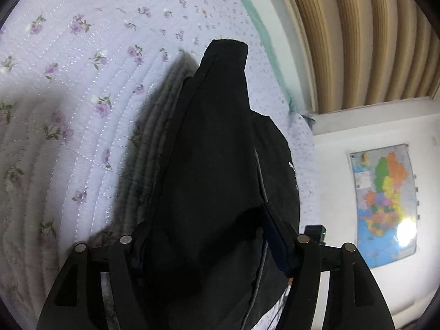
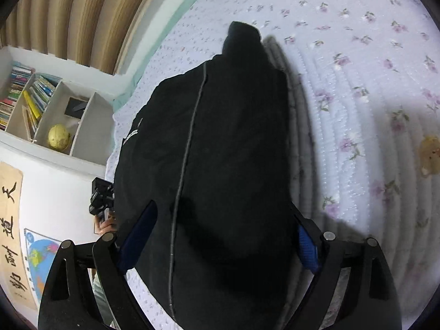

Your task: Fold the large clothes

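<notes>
Both claws are gripping the black garment (image 1: 209, 165): left claw (image 1: 211, 250) and right claw (image 2: 220, 236) each pinching a bunch, fabric hanging ahead over the floral quilt (image 1: 68, 88). Probably a jacket. Thick bunches might be slipping free mid-fold.

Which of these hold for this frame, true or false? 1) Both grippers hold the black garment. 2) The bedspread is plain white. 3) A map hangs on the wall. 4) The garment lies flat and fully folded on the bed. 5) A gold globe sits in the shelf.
1) True: the left gripper and the right gripper each have the black garment bunched between their fingers.
2) False: the bedspread is pale lilac, quilted, with small purple flowers.
3) True: a coloured map hangs on the white wall.
4) False: it hangs lifted from the grippers above the bed, casting a shadow, unfolded.
5) True: a gold globe sits in a white shelf compartment beside the books.
</notes>
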`<action>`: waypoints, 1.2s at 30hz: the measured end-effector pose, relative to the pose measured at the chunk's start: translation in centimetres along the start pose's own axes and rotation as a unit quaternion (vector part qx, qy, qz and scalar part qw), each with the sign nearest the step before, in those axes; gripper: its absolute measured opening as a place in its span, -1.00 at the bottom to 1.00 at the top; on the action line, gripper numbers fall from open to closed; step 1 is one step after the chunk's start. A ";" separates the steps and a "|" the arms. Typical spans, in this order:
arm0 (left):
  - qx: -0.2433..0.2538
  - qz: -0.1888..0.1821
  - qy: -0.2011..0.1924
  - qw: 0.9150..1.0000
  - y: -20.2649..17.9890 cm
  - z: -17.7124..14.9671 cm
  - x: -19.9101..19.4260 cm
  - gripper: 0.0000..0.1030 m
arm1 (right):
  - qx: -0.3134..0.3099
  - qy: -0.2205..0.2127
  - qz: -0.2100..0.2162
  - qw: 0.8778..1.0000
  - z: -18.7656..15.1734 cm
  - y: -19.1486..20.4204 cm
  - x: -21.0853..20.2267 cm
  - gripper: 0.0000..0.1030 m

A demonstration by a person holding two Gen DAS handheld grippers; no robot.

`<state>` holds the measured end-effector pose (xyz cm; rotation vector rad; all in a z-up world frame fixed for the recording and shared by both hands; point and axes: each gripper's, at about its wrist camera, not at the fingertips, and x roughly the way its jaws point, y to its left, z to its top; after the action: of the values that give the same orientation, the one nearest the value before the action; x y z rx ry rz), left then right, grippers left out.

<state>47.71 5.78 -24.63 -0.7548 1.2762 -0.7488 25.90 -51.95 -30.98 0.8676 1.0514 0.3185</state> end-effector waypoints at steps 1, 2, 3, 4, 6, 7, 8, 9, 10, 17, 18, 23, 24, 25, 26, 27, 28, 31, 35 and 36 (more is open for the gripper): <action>-0.001 -0.001 0.003 1.000 0.1 0.1 0.2 0.35 | -0.002 0.000 -0.009 1.000 0.1 0.1 0.2 0.83; -0.001 -0.002 0.007 1.000 0.1 0.2 0.4 0.35 | -0.004 0.001 -0.016 1.000 0.4 0.1 0.5 0.83; -0.001 -0.001 0.010 1.000 0.0 0.3 0.7 0.37 | -0.005 0.005 -0.019 1.000 0.7 0.2 0.9 0.83; -0.002 0.001 0.013 1.000 -0.1 0.4 1.0 0.37 | -0.007 0.010 -0.018 1.000 0.9 0.2 1.3 0.84; 0.001 0.006 0.019 1.000 -0.3 0.5 1.5 0.37 | -0.024 0.030 -0.020 0.999 1.6 1.0 3.0 0.86; 0.004 0.010 0.022 1.000 -0.4 0.6 1.8 0.38 | -0.024 0.030 -0.020 0.999 1.6 1.0 3.0 0.86; 0.005 0.011 0.022 1.000 -0.5 0.6 1.8 0.38 | -0.028 0.038 -0.021 0.999 1.9 1.3 3.8 0.86; 0.006 0.011 0.024 1.000 -0.6 0.6 1.8 0.38 | -0.032 0.041 -0.024 0.998 2.0 1.6 4.3 0.88; 0.007 0.011 0.024 1.000 -0.7 0.5 1.8 0.38 | -0.037 0.042 -0.028 0.998 2.0 1.8 4.6 0.88; 0.022 0.005 0.009 1.000 -0.2 0.1 1.4 0.25 | -0.068 0.024 -0.038 0.997 1.4 2.6 4.5 0.60; 0.035 0.031 0.001 0.999 -0.5 -0.2 1.4 -0.03 | -0.074 0.020 -0.035 0.996 1.2 2.8 4.3 0.47; 0.067 0.057 -0.040 0.995 -2.6 -1.5 0.3 -0.41 | -0.103 -0.001 -0.049 0.993 0.7 5.4 3.8 0.07; 0.078 0.057 -0.051 0.994 -3.7 -2.0 -0.3 -0.46 | -0.101 -0.006 -0.049 0.994 0.6 5.7 3.3 -0.08; 0.084 0.052 -0.060 0.993 -4.7 -2.5 -0.9 -0.50 | -0.100 -0.011 -0.047 0.994 0.5 6.1 2.8 -0.19; 0.087 0.046 -0.065 0.993 -5.4 -2.9 -1.5 -0.51 | -0.106 -0.018 -0.046 0.993 0.3 6.6 2.3 -0.21; 0.093 0.038 -0.072 0.992 -6.5 -3.6 -2.2 -0.54 | -0.118 -0.027 -0.049 0.991 0.1 7.3 1.7 -0.24; 0.101 0.035 -0.079 0.991 -7.6 -4.4 -3.0 -0.57 | -0.128 -0.037 -0.052 0.990 -0.6 8.6 0.9 -0.26; 0.126 0.032 -0.097 0.987 -11.1 -7.2 -5.2 -0.61 | -0.135 -0.044 -0.048 0.989 -1.6 10.1 0.4 -0.28; 0.150 0.023 -0.112 0.982 -15.1 -11.1 -8.7 -0.62 | -0.147 -0.060 -0.022 0.987 -4.3 13.2 -0.8 -0.29; 0.157 0.015 -0.117 0.980 -16.1 -12.5 -10.2 -0.62 | -0.150 -0.064 -0.021 0.986 -5.0 13.6 -1.0 -0.29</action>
<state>32.85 4.35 -7.35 -0.5456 0.9267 -0.7890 23.33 -41.54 -21.17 0.5870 0.8742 0.3687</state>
